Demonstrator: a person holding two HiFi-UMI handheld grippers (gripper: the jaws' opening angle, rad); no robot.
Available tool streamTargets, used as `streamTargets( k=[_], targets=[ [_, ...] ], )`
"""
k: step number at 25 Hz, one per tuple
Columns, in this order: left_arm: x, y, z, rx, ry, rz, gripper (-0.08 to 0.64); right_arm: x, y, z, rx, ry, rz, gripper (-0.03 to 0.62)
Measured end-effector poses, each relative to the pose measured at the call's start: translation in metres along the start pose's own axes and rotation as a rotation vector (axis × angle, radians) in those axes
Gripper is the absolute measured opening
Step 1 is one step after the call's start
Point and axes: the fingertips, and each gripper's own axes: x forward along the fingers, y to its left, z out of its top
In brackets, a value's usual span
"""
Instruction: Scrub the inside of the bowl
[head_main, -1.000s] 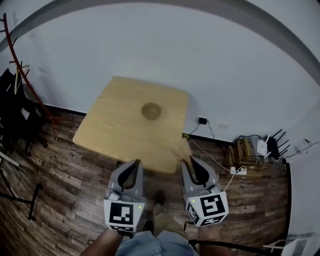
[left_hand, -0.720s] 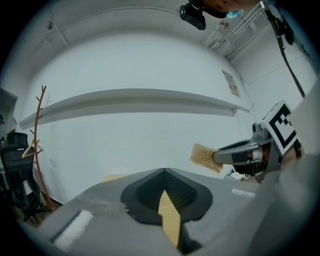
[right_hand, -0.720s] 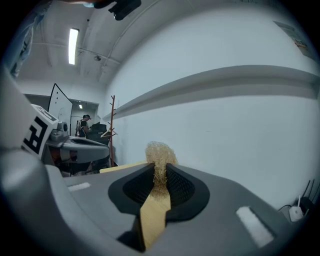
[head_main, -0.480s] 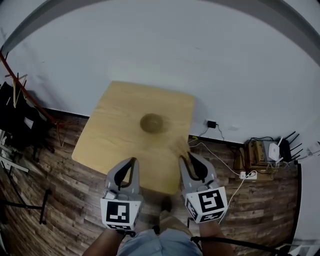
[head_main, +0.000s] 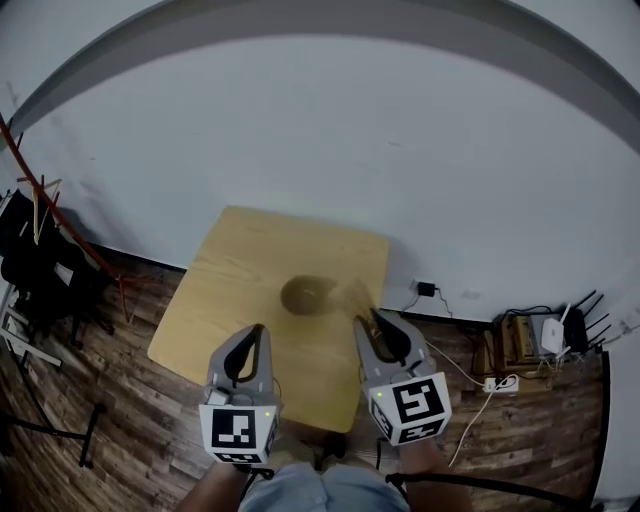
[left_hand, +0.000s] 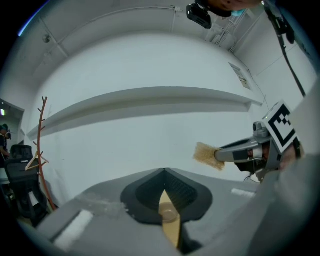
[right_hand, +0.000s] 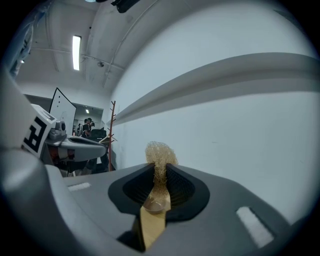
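Wooden table (head_main: 240, 300) in the head view, bowl (head_main: 306, 296) right of its middle; left gripper (head_main: 258, 332) and right gripper (head_main: 366, 322) over the near edge. Left gripper view: jaws pressed together, nothing between. Right gripper view: jaws clamped on a straw-coloured scrubber (right_hand: 159, 152), possibly mesh.

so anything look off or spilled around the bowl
Nothing stands out. The bowl sits upright on the wooden table with no spill visible. The right gripper is shut on the scrubber, the left gripper is shut on nothing, and neither touches the bowl.
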Motion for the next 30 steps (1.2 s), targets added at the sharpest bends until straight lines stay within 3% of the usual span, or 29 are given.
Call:
streamTargets(
  k=[11,14,18,30],
  targets=[
    [0.054,0.032,-0.031,-0.042,0.068,-0.038,0.02,0.054,-0.004,-0.03,0.035,0.086,-0.017,0.074],
    [0.075,0.042,-0.051,-0.09,0.116,-0.056,0.02,0.073,-0.003,-0.048,0.044,0.128,-0.029,0.074],
    [0.105,0.05,-0.08,-0.088,0.158,-0.1,0.02,0.094,-0.006,-0.072,0.062,0.191,-0.048,0.074],
    [0.167,0.046,-0.172,-0.179,0.311,-0.196,0.02,0.137,-0.003,-0.127,0.091,0.32,-0.074,0.074]
  ],
)
